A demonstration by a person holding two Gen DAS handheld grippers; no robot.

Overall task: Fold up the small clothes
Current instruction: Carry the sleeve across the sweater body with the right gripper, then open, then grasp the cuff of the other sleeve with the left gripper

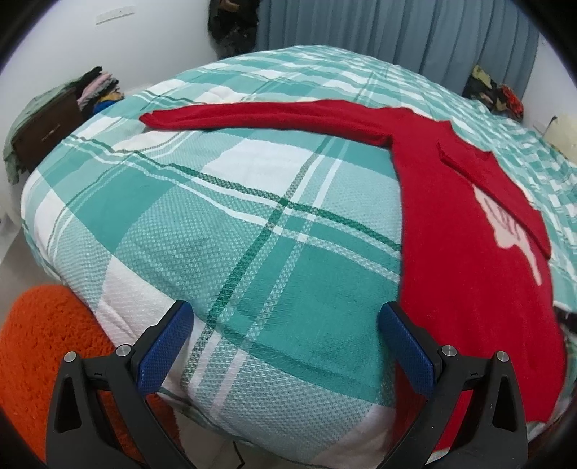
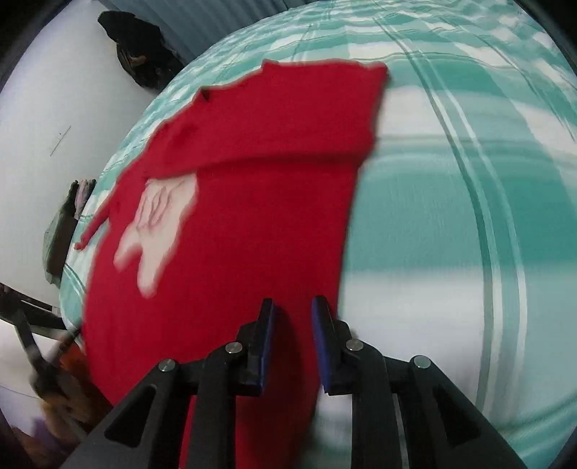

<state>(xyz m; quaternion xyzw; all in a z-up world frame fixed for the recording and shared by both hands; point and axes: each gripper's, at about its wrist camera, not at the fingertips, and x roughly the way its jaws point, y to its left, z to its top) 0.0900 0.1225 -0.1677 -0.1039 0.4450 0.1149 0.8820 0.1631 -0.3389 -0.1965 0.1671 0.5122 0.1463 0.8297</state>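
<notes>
A red sweater [image 1: 468, 252] with a white print [image 1: 512, 231] lies flat on the green plaid bed [image 1: 216, 216]. One sleeve [image 1: 252, 113] stretches out to the left; the other is folded across the chest [image 1: 505, 187]. My left gripper [image 1: 286, 308] is wide open over the bed's near edge, its right finger beside the sweater's side edge, nothing between the pads. In the blurred right wrist view, my right gripper [image 2: 293, 303] hovers over the sweater [image 2: 234, 216] near its right edge, jaws a narrow gap apart, no cloth pinched between them.
An orange shaggy rug [image 1: 43, 342] lies on the floor at the lower left. A dark cabinet with stacked clothes [image 1: 97, 86] stands by the left wall. More clothes [image 1: 494, 93] sit at the bed's far right, before a blue curtain [image 1: 396, 29].
</notes>
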